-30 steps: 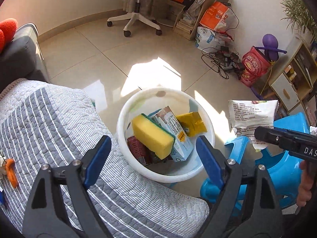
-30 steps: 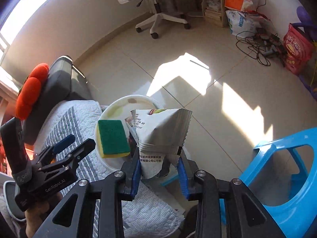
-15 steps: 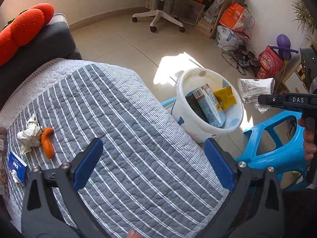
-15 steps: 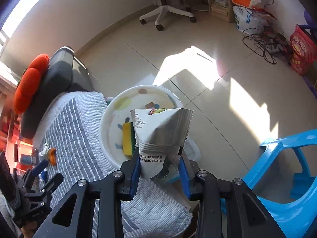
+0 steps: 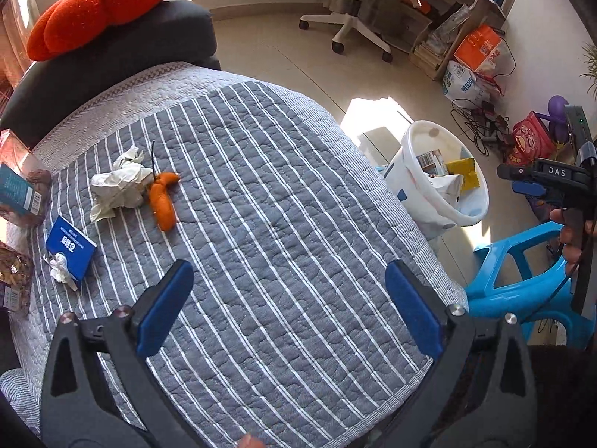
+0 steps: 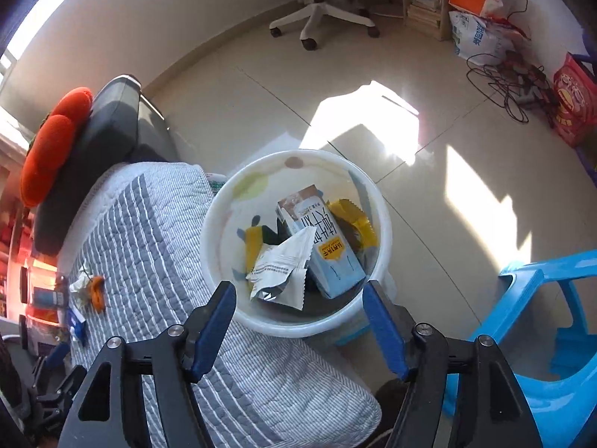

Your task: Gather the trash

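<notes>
The bed (image 5: 283, 201) carries what is left to collect: a crumpled tissue (image 5: 119, 183), an orange scrap (image 5: 162, 201), a blue pack (image 5: 69, 246). The bin (image 6: 224, 231) beside it already holds a carton (image 6: 321, 239), a yellow wrapper (image 6: 354, 220) and a white wrapper (image 6: 283, 265). Right gripper (image 6: 300, 321) hangs over the bin, jaws opening, empty. Left gripper (image 5: 289, 308) hovers over the bed, jaws wide, empty.

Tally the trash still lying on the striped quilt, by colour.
White: 2, the crumpled paper and a small wad by the packet
Orange: 1, the peel-like scrap
Blue: 1, the flat packet
Total: 4
</notes>
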Motion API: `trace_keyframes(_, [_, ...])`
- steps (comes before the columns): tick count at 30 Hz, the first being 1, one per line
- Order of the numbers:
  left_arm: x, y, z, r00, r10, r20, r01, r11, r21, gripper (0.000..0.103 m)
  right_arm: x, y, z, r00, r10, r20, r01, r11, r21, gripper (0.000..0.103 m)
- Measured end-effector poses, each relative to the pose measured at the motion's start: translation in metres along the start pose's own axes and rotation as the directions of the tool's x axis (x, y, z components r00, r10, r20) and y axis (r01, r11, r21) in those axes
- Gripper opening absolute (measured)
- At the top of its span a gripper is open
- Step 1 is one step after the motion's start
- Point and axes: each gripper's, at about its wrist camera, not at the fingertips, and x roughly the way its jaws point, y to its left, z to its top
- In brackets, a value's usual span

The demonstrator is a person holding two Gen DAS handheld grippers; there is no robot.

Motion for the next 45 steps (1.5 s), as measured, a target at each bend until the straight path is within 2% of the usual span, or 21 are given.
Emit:
trace_keyframes(13, [-0.034,0.084,-0.019,0.997,0.074,0.021,-0.070,0.986,-0.153,0.102,0.009,0.040,-0.010,0.999,-0.033,-0.022,0.031,0.997,-0.077,0.076])
trace_keyframes(23, [-0.045,0.157,-0.027,0.992,0.123,0.005,-0.115,0.942,-0.315,0.102,0.025,0.092,-0.016,0.998,-0.031,-0.049,0.024,0.991,-0.135,0.078])
trace_keyframes(26, [-0.039,0.181,-0.028,0.988,0.152,-0.020,-0.147,0.900,-0.410,0.102,0.031,0.109,-0.019,0.998,-0.024,-0.060,0.014,0.988,-0.153,0.078])
trace_keyframes(28, [-0.036,0.200,-0.028,0.988,0.153,-0.011,-0.139,0.863,-0.486,0.102,0.035,0.121,-0.021,0.997,-0.019,-0.069,0.007,0.986,-0.164,0.079])
trace_keyframes(30, [-0.028,0.212,-0.028,0.990,0.144,-0.014,-0.129,0.837,-0.532,0.101,0.039,0.130,-0.023,0.997,-0.014,-0.077,0.000,0.985,-0.173,0.079])
trace_keyframes(35, [0.001,0.232,-0.027,0.987,0.151,-0.060,-0.159,0.808,-0.568,0.081,0.049,0.146,-0.025,0.996,-0.009,-0.094,-0.009,0.983,-0.183,0.079])
trace_keyframes(37, [0.012,0.241,-0.028,0.986,0.151,-0.067,-0.162,0.796,-0.584,0.069,0.053,0.149,-0.025,0.995,-0.008,-0.101,-0.011,0.983,-0.184,0.079])
trace_keyframes(38, [0.015,0.244,-0.029,0.985,0.156,-0.067,-0.165,0.792,-0.587,0.066,0.055,0.150,-0.024,0.995,-0.008,-0.104,-0.011,0.983,-0.185,0.079])
trace_keyframes(41, [0.026,0.252,-0.031,0.983,0.168,-0.072,-0.178,0.792,-0.585,0.057,0.059,0.153,-0.023,0.994,-0.011,-0.108,-0.009,0.983,-0.186,0.079])
trace_keyframes(43, [0.034,0.256,-0.032,0.983,0.167,-0.082,-0.183,0.792,-0.582,0.042,0.062,0.155,-0.022,0.994,-0.012,-0.112,-0.010,0.982,-0.187,0.079])
trace_keyframes(45, [0.038,0.259,-0.034,0.983,0.165,-0.083,-0.182,0.793,-0.581,0.033,0.064,0.157,-0.022,0.993,-0.012,-0.116,-0.010,0.981,-0.192,0.079])
